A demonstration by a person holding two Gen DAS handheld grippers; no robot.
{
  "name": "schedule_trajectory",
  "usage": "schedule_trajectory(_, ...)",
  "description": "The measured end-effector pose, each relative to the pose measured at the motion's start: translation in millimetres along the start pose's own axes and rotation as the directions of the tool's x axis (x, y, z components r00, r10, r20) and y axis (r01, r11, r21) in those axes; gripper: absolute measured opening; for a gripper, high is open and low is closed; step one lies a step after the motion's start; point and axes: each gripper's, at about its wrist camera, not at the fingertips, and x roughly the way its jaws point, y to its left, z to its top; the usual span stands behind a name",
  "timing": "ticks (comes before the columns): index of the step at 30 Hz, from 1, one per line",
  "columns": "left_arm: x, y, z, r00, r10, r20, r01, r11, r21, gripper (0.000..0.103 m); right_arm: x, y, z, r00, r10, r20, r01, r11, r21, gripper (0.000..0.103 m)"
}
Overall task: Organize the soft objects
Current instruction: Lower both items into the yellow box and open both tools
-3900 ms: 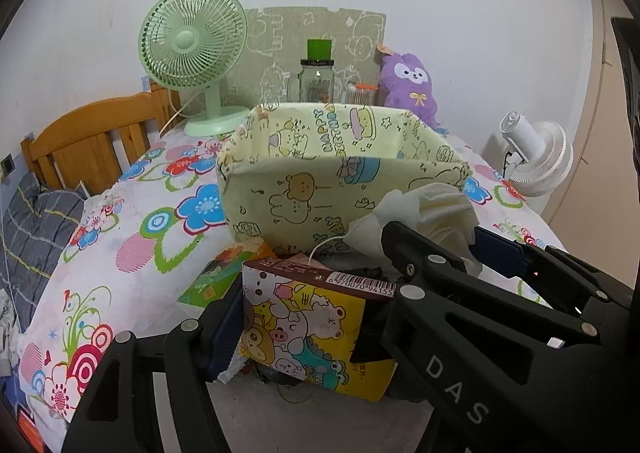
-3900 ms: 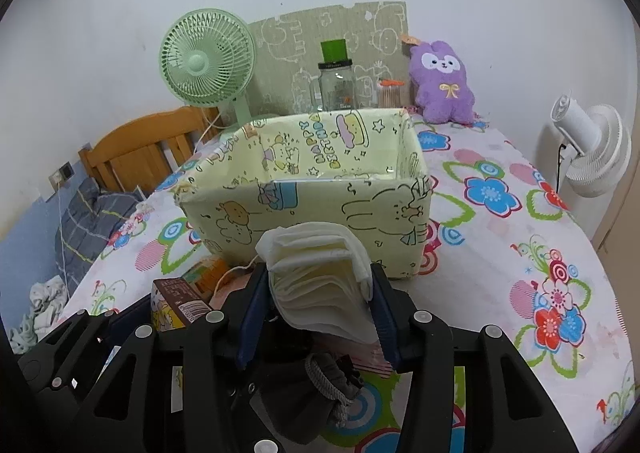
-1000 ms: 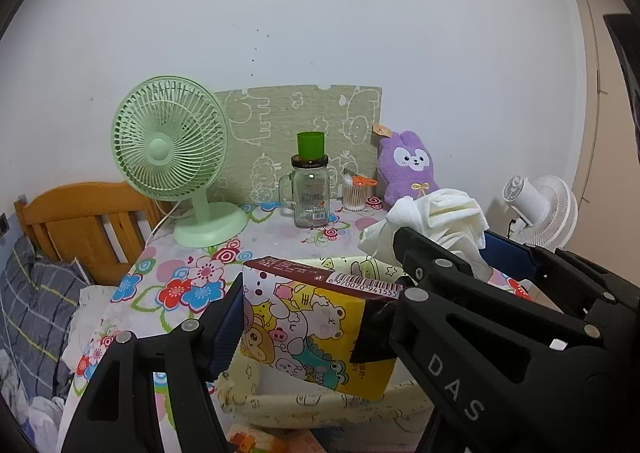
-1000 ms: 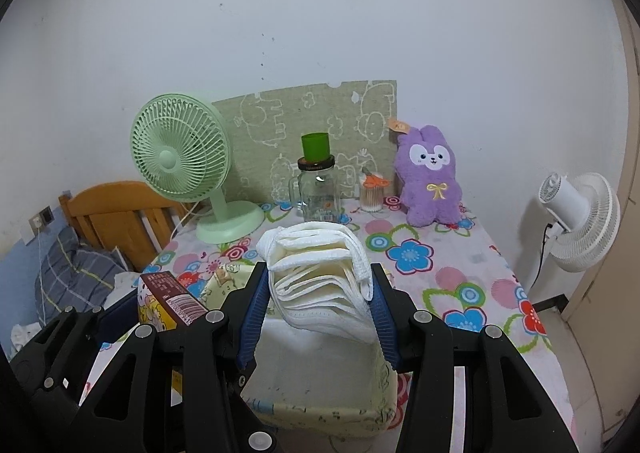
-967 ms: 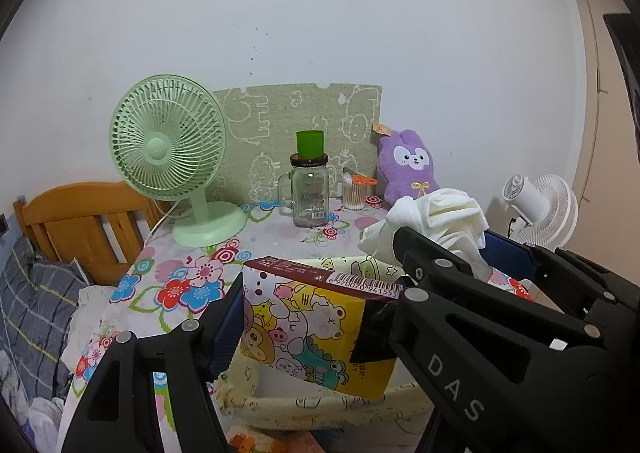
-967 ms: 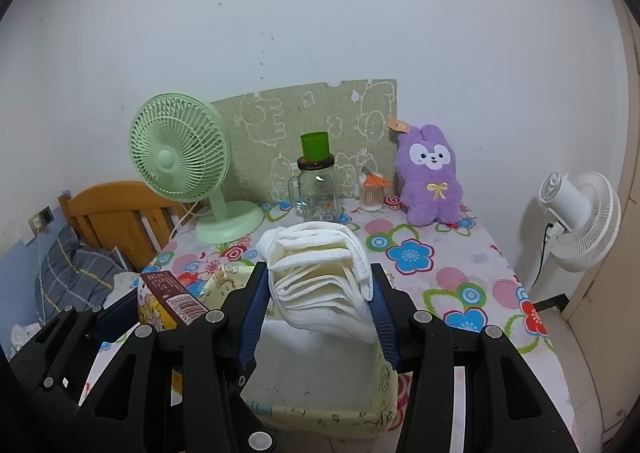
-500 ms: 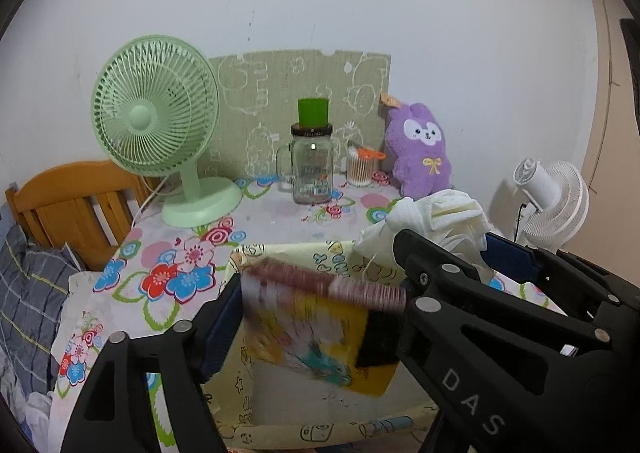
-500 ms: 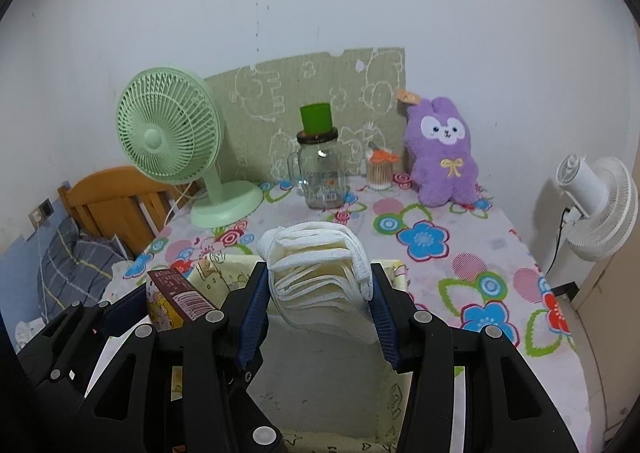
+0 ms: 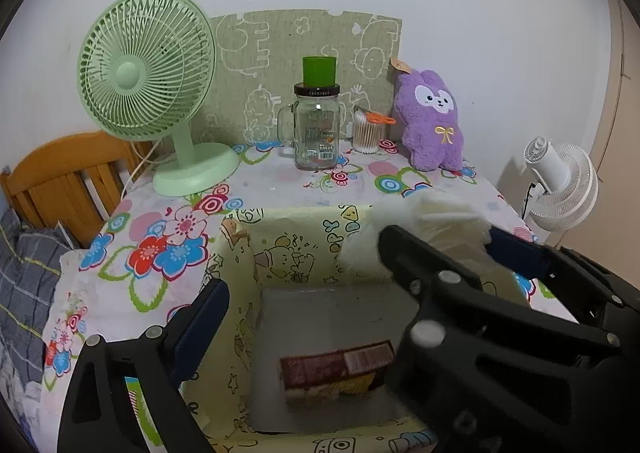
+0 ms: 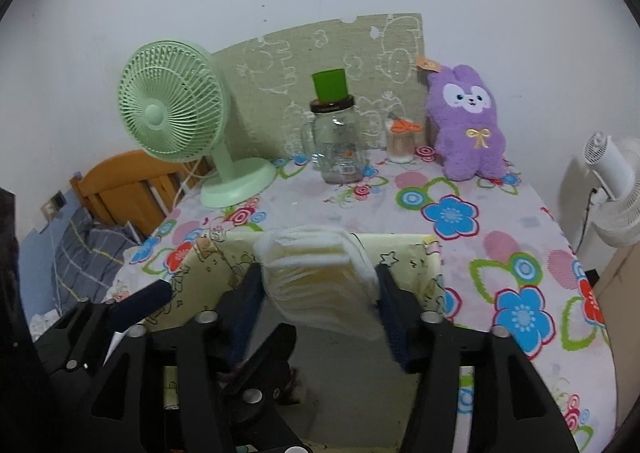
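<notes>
A pale yellow cartoon-printed fabric bin [image 9: 280, 253] is sitting on a white tablecloth [image 10: 500, 221] showing blue, red and pink flowers.

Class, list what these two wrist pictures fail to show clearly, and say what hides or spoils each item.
- Left wrist view: the brown-topped cartoon carton in the pale yellow fabric storage box is blurred; its print is unreadable.
- Left wrist view: the stack of white cotton pads is smeared and partly behind the left tongs.
- Right wrist view: the box floor is hidden by the pads and right tongs.
- Both views: the clear glass jar label is too small.
</notes>
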Motion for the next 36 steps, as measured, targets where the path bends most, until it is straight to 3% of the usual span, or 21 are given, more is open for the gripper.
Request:
schedule_trajectory(2,0.4,1.6,-0.7,1.0,-0.011,-0.002,0.011,1.0,-0.006,0.099,-0.9,0.3,0.7,1.0,-0.019,0.018,0.02,1.0,-0.005,0.09)
schedule_trajectory(4,-0.1,1.6,-0.8,1.0,-0.016,0.001,0.016,1.0,-0.004,0.099,-2.2,-0.1,1.2,0.999,-0.033,0.028,0.034,0.999,-0.006,0.096)
schedule_trajectory(36,-58.9,-14.2,-3.0,0.995,-0.009,0.103,0.007,1.0,0.019,0.099,-63.7,8.7,1.8,0.993,-0.064,0.097,0.065,0.998,-0.012,0.097)
